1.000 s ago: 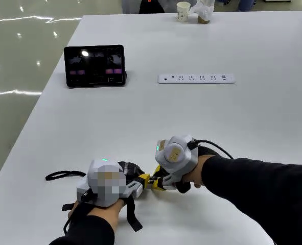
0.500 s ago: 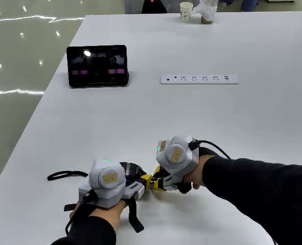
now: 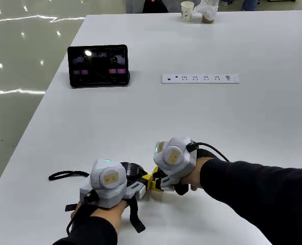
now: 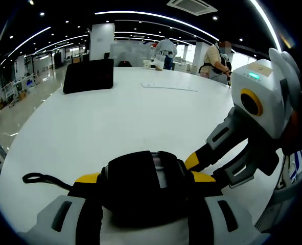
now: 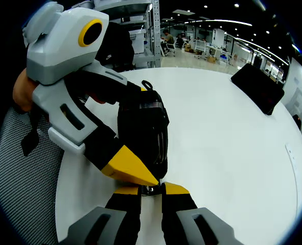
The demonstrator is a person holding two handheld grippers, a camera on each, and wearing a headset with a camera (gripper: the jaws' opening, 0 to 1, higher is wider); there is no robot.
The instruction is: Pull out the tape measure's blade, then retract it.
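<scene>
Head view: the tape measure (image 3: 134,169) lies on the white table (image 3: 242,117) near its front edge, between the two grippers. Its case is black, rounded and compact. A black strap (image 3: 64,175) trails from the case to the left across the tabletop.

Left gripper view: the left gripper (image 4: 145,179) clamps the case across its width. One yellow-tipped jaw sits on each side, and both touch the case.

Right gripper view: the right gripper (image 5: 152,190) has its jaws drawn narrow, almost together. They pinch a small metal tab (image 5: 152,191) at the near end of the case. One yellow tip of the left gripper rests on the case just above this tab.

Change from the picture half a second earlier: both grippers keep the same stance at the case, and the spacing between them is unchanged. The tablet (image 3: 98,65) and power strip (image 3: 200,78) sit marginally further right in the picture, which is camera movement only.

Limits of visibility:
- In the head view the gripper housings cover most of the case and the point where the jaws meet it.
- The metal tab is too small to show its form or how much blade stands out behind it.
- The paper cup (image 3: 187,10) at the far edge of the table is cut off by the top of the picture.
</scene>
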